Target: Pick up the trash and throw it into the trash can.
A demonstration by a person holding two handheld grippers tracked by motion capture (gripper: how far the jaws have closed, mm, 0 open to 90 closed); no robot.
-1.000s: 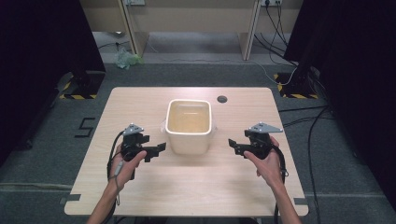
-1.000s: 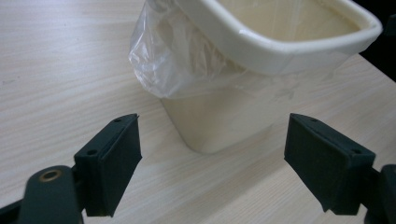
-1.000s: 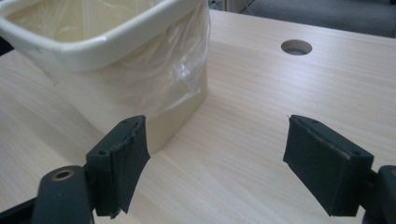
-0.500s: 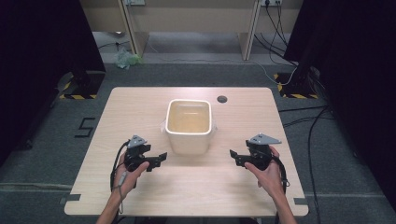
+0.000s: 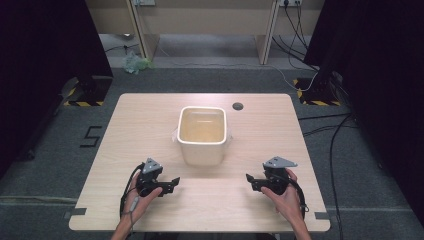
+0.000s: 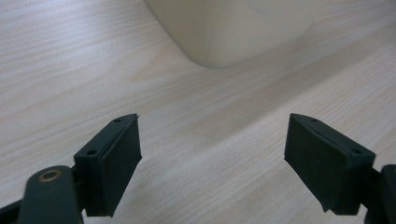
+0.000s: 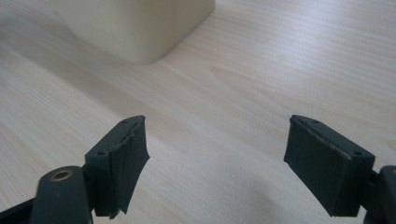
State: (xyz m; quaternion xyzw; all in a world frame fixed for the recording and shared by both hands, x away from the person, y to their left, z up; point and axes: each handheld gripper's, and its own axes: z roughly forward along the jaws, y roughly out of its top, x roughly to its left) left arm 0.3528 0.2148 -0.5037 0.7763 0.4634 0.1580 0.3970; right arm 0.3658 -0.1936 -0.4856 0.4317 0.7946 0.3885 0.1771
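Two claws, left gripper (image 5: pixel 174 181) and right gripper (image 5: pixel 249 178), gaping empty low in frame; central tub (image 5: pixel 202 134) probably light, stiff, slippery — best gripped at rim.

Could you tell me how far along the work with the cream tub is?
Nothing looks done yet: the cream tub sits untouched mid-table. Both claws, left and right, are open and empty, low on either side of it. Reaching and gripping the tub remain.

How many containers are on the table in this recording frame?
1. A cream tub stands at the middle of the wooden table, ahead of and between the left claw and right claw. Both claws are open and hold nothing.
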